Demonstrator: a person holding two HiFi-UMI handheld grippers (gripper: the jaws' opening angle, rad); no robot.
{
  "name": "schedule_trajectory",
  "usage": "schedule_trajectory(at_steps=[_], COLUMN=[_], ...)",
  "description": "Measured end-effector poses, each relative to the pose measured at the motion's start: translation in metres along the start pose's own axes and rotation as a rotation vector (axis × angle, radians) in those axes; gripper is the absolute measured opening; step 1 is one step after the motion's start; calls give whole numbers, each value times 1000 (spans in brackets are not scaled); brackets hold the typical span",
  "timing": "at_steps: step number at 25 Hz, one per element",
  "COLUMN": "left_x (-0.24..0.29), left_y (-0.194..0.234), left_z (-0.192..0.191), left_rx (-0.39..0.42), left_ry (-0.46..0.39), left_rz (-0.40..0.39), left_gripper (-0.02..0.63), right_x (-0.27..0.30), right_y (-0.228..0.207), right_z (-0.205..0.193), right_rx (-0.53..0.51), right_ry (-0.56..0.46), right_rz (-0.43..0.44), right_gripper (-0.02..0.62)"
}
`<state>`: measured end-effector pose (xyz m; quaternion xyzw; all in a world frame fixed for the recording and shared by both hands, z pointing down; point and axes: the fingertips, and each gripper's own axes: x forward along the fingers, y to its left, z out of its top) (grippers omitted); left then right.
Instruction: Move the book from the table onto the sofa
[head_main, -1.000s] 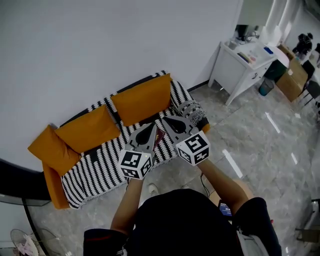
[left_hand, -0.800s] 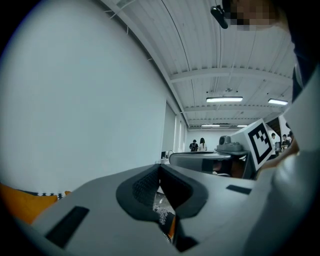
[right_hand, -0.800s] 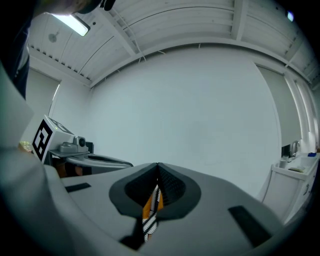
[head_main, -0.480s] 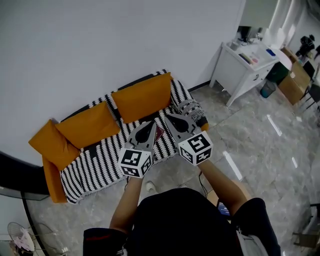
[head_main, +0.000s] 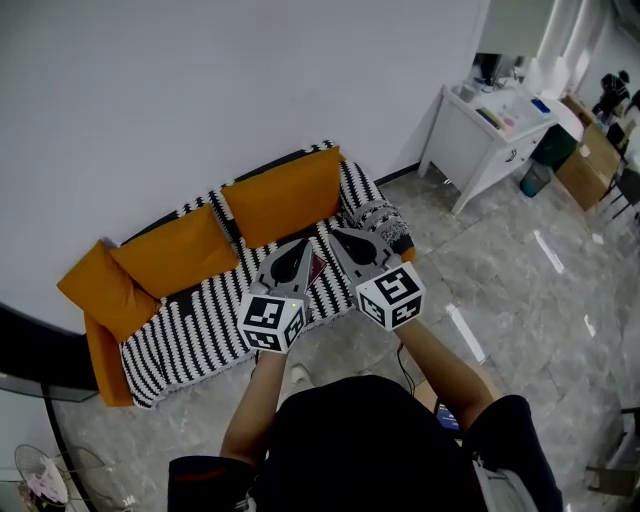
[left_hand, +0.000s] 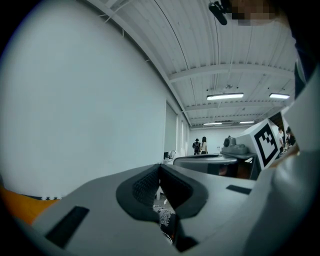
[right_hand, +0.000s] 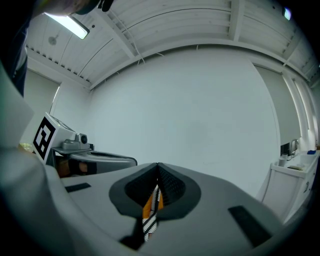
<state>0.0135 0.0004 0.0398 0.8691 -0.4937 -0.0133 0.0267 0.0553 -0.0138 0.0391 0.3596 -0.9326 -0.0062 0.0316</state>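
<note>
Left gripper (head_main: 303, 248), right gripper (head_main: 334, 233): fingers pressed together, nothing held. Book (head_main: 318, 268) on sofa (head_main: 200, 322) between them, 3 o'clock of left.

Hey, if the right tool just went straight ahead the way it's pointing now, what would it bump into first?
Probably the white wall behind the sofa: it fills the view ahead of the right tool, while the orange cushion shows only low, under the tips. Depth is unclear.
</note>
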Motion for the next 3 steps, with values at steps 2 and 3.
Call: schedule_trajectory(at_steps=[2, 3], left_x=[1, 1], left_y=[-2, -3], left_z=[0, -1], left_rx=[3, 4], left_ry=[2, 4], left_rz=[1, 1], left_gripper=[17, 17], right_x=[-1, -2], right_y=[0, 0], right_z=[-1, -1], right_rx=[1, 1], right_ry=[0, 0], right_rz=[1, 1], right_gripper=[17, 17])
